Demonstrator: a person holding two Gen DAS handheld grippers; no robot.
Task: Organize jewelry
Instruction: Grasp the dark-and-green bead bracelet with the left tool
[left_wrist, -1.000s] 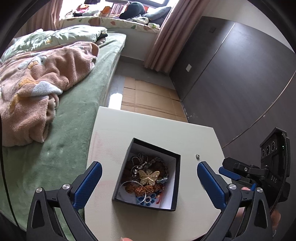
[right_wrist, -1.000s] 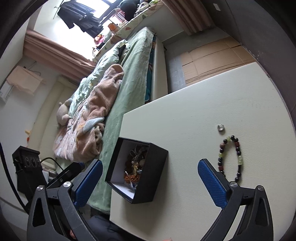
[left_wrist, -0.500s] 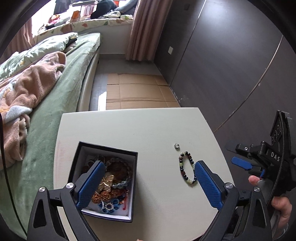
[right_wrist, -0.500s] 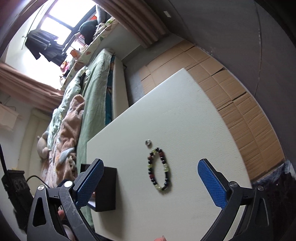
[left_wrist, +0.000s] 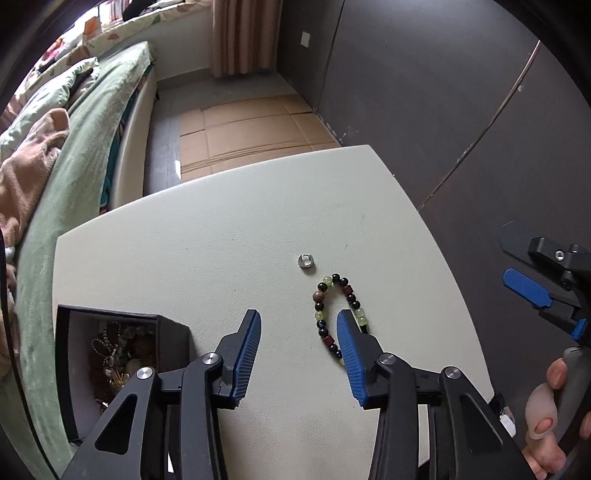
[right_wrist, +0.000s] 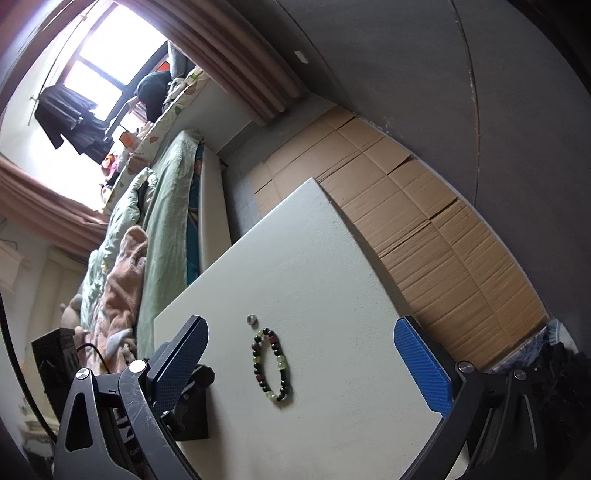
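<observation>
Counter (left_wrist: 229, 229) wide, pale. Black box (left_wrist: 110, 332) of jewelry at left edge. Left tongs (left_wrist: 298, 334) closing, nothing between pads, right pad over beaded bracelet (right_wrist: 270, 363) lying flat mid-counter. Right tongs (right_wrist: 299, 360) gaping, empty. Tiny ring (left_wrist: 305, 260) just beside bracelet. Risk: closing pads snag beads, drag bracelet, knock ring away.

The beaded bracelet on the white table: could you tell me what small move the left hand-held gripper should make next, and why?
Probably shift the left hand-held gripper slightly toward the beaded bracelet before it finishes closing. Its jaws are closing with only bare table between them, and the bracelet lies under the bracelet-side finger, not in the gap.
</observation>
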